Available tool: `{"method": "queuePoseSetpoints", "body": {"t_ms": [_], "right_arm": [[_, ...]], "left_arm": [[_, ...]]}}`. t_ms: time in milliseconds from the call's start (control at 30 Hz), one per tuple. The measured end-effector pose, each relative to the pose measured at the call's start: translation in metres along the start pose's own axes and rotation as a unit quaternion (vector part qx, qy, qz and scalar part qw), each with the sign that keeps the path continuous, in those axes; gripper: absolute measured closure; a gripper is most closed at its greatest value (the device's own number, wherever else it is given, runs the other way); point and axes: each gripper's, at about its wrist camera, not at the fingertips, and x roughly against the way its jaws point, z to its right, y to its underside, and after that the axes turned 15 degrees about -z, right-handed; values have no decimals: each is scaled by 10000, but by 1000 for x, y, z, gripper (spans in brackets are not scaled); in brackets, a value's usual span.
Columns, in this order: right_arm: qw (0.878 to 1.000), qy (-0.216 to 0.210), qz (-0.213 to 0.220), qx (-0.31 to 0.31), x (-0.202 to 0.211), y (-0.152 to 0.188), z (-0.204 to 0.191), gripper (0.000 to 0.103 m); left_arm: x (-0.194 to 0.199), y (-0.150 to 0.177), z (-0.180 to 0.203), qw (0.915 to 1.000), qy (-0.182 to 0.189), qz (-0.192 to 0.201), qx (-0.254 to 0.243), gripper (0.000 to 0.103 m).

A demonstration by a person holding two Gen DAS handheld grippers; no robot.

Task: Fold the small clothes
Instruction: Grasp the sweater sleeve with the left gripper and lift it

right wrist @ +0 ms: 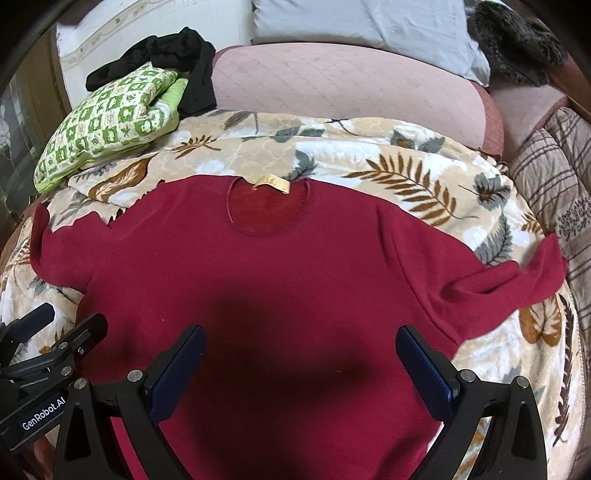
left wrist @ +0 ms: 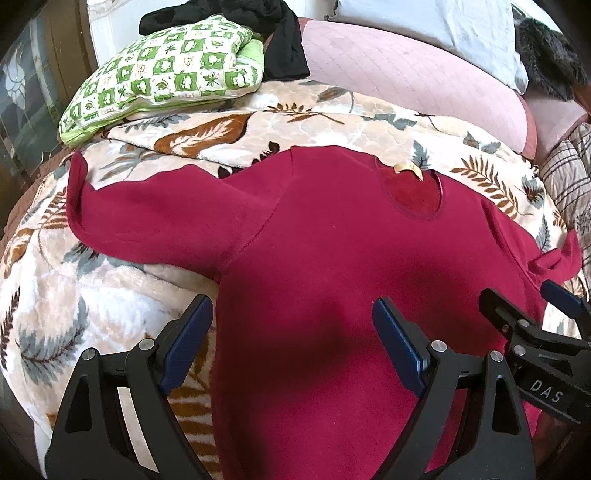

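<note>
A dark red short-sleeved top (left wrist: 332,236) lies flat, front up, on a leaf-patterned blanket (left wrist: 110,295), neck hole with a tan label away from me. It also shows in the right wrist view (right wrist: 277,277). My left gripper (left wrist: 293,317) is open and empty, hovering above the top's lower left side. My right gripper (right wrist: 301,347) is open and empty above the top's lower middle. The right gripper (left wrist: 524,299) also shows at the right edge of the left wrist view, and the left gripper (right wrist: 74,317) at the left edge of the right wrist view.
A green checked folded cloth (right wrist: 107,122) with black garments (right wrist: 177,59) on it lies at the far left. A pink quilted cover (right wrist: 351,85) and a pale pillow (right wrist: 369,22) lie beyond the blanket. A plaid quilt (right wrist: 554,177) is at the right.
</note>
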Motion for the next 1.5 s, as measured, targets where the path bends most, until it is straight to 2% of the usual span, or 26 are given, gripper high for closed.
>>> {"method": "queuePoseSetpoints", "body": {"t_ms": [233, 367, 433, 533, 633, 733, 833, 967, 1100, 1133, 1167, 1200, 1233, 1300, 1367, 1433, 1500], "right_arm": [[9999, -59, -90, -2, -10, -5, -6, 1], [9999, -86, -112, 35, -14, -10, -10, 1], [9999, -88, -118, 88, -15, -13, -15, 1], [9993, -292, -63, 242, -15, -18, -24, 1], [9981, -547, 39, 299, -16, -23, -34, 15], [9977, -599, -2, 330, -21, -30, -47, 15], [9972, -627, -26, 399, -24, -35, -58, 15], [9964, -636, -169, 543, -31, -37, -69, 15], [9955, -593, -258, 686, -37, -37, -76, 15], [9954, -580, -279, 712, -38, -38, -77, 15], [9953, -571, -296, 722, -39, -38, -77, 15], [9953, -562, -302, 732, -40, -38, -77, 15], [9953, -553, -312, 734, -41, -39, -76, 15], [9954, -556, -330, 707, -42, -40, -74, 15], [9956, -573, -330, 671, -43, -41, -71, 15], [9957, -611, -327, 619, -43, -41, -66, 15], [9961, -610, -295, 560, -40, -39, -60, 15]], "left_arm": [[-6, -7, -7, 10000, -32, -7, 69, 14], [-7, -14, -25, 9998, 58, -2, 208, 14], [-5, -21, -42, 9996, -15, 59, 290, 14], [0, -31, -73, 9983, -247, 196, 493, 14], [4, -42, -110, 9956, -504, 304, 727, 15], [7, -64, -163, 9880, -974, 461, 1110, 14], [-3, -85, -211, 9799, -1308, 341, 1469, 14], [-26, -112, -268, 9720, -1250, 141, 1985, 15], [-49, -128, -304, 9637, -1353, -8, 2302, 15], [-54, -131, -309, 9627, -1394, -47, 2317, 17], [-62, -135, -316, 9620, -1422, -98, 2328, 24], [-69, -138, -322, 9625, -1369, -164, 2337, 44], [-75, -140, -328, 9626, -1254, -292, 2385, 70], [-80, -138, -339, 9621, -701, -395, 2607, 95], [-73, -135, -338, 9636, -385, -254, 2632, 95], [-54, -133, -323, 9701, -295, -69, 2408, 96], [-28, -133, -296, 9782, 28, 212, 2067, 99]]}}
